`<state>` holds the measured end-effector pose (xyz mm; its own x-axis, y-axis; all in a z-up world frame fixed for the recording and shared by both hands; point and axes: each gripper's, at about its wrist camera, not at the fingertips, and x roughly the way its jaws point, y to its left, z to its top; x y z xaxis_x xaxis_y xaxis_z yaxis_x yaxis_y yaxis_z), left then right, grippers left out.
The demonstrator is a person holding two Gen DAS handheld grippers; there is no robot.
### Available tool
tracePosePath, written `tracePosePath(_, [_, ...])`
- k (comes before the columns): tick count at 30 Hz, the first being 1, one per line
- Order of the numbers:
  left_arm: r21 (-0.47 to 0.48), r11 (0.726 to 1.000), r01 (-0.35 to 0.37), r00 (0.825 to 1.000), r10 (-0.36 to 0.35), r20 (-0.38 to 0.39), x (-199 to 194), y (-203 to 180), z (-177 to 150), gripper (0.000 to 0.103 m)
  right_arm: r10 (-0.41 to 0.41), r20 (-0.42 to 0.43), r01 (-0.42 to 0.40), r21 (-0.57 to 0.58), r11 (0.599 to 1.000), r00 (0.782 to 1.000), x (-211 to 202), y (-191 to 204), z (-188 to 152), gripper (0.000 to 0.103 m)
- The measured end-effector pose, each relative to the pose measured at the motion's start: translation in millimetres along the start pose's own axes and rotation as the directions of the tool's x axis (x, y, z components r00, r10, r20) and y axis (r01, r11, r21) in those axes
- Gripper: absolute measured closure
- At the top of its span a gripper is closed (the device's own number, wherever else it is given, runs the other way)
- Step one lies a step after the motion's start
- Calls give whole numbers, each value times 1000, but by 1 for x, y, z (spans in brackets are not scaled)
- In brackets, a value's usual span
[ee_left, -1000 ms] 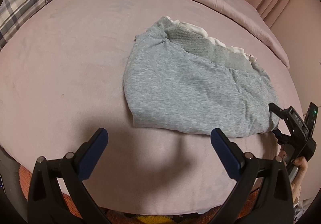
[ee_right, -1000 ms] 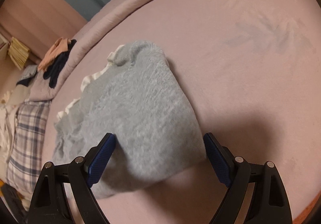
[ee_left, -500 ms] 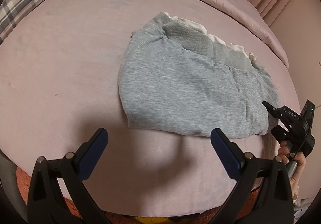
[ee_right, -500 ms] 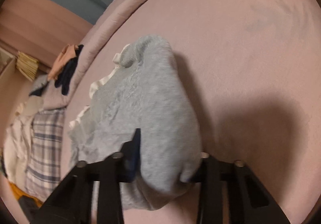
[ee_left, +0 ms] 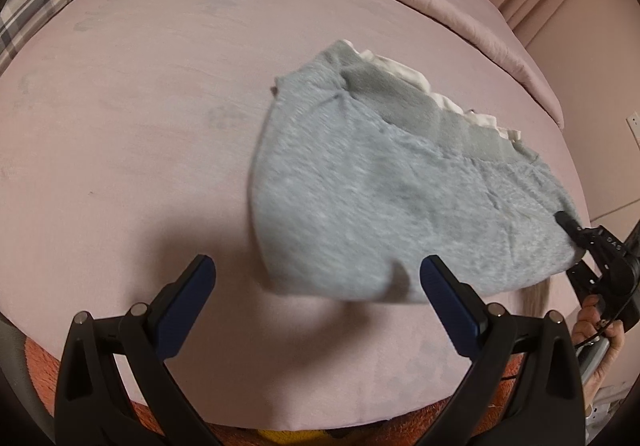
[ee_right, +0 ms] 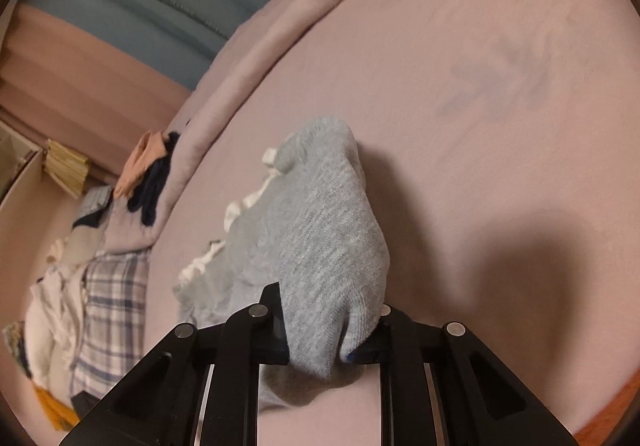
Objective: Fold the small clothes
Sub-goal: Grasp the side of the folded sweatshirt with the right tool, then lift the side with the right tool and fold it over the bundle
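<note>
While its jaws have just been closing, the right gripper [ee_right: 324, 342] pinches 1 corner of the soft grey knit garment [ee_left: 384, 206], whose length runs leftward over the pink bedsheet [ee_left: 140, 126]; the left gripper [ee_left: 316, 298] gapes empty beside its near edge.

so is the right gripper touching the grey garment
Touching. In the right wrist view the right gripper, jaws just closing, pinches a fold of the grey garment between its pads.
</note>
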<state>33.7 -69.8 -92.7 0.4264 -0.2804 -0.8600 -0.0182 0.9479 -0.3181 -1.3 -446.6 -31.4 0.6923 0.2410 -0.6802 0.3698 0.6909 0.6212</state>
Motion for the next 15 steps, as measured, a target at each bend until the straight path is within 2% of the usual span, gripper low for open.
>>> tracePosePath(4, [9,1000,14,1000,-14,-18,3,-6,-3,1,-17,52,17,5,1000,998,-18,-4,5,85])
tracePosePath(7, [20,999,27,999,-26,-31,4,-11,-5,1,-69,118,73,-24,997,991,-34,-2,8,85])
tracePosePath(10, [26,999,34,999,-33,-39,7,-14,-5,1,-89,146,96,-41,995,985,-42,1,10,85])
tracePosePath(15, [28,999,31,998,-29,-50,9,-15,-4,1,-137,178,163,-144,976,975,-37,26,8,85])
